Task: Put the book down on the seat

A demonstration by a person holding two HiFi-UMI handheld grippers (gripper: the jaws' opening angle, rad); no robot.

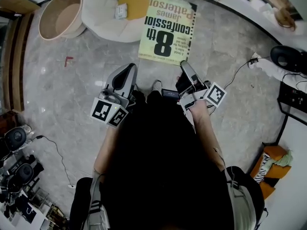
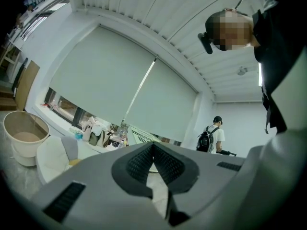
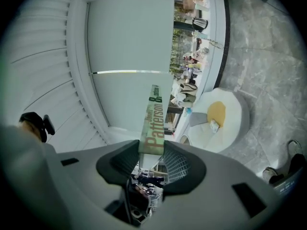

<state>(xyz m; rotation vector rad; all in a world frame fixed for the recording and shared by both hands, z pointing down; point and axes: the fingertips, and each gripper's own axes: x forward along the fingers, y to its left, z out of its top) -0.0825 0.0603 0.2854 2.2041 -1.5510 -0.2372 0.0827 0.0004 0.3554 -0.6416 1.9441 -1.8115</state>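
Figure: Surroundings on and above the marble floor point(image 1: 230, 42).
A beige tub point(image 1: 60, 14) stands well beyond and left of the left fingers point(image 1: 125, 75), and a small red mark point(image 1: 69, 60) lies nearer them. A white plug point(image 1: 254, 60) and a black rounded device point(image 1: 288, 56) lie right of the right fingers point(image 1: 188, 72). Beyond the left fingertips, a person with a backpack point(image 2: 211, 138) stands beside a roller blind point(image 2: 110, 80).

Pale green book point(image 1: 167, 28), black and orange lettering; white seat point(image 1: 103, 18), yellow cushion point(image 1: 135, 3); grey marbled floor point(image 1: 225, 56).
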